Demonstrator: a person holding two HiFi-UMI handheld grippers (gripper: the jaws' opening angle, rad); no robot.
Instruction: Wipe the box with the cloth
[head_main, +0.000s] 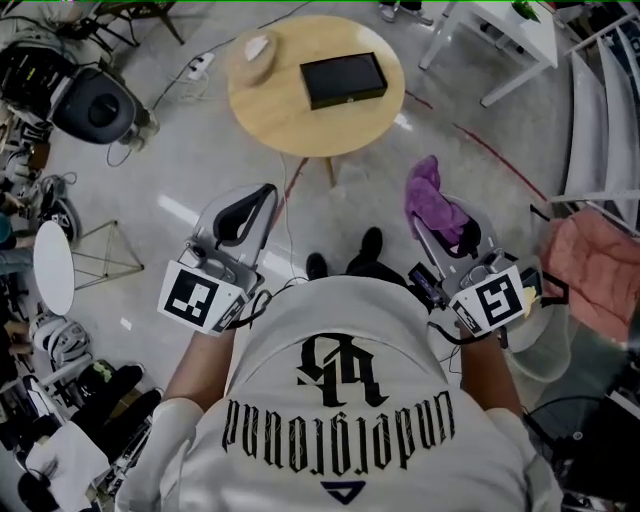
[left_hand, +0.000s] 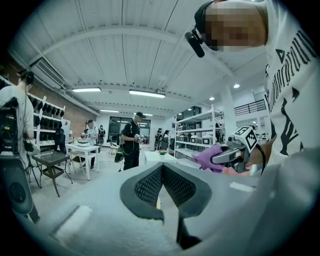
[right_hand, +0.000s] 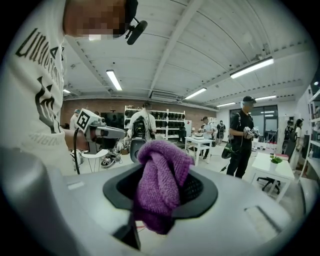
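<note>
We are holding cloth (head_main: 432, 195) bunched in right gripper (head_main: 448, 228) jaws: soft, light, floppy. Left gripper (head_main: 260, 202) jaws closed, empty. Box (head_main: 343, 80) on surface (head_main: 270, 115) looking rigid; steadying by edge.

Box (head_main: 343, 80) on table (head_main: 270, 110); cloth (head_main: 433, 203) in right gripper (head_main: 455, 232), near side.

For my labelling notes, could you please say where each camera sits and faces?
Head view: on the head, steeply down at black rectangular box on round wooden table; shows white printed shirt, left gripper, right gripper.
Left gripper view: on it, along shut empty jaws across the room; shirt at right.
Right gripper view: on it, along jaws shut on purple terry cloth; shirt at left.
Each gripper view shows the other gripper.
</note>
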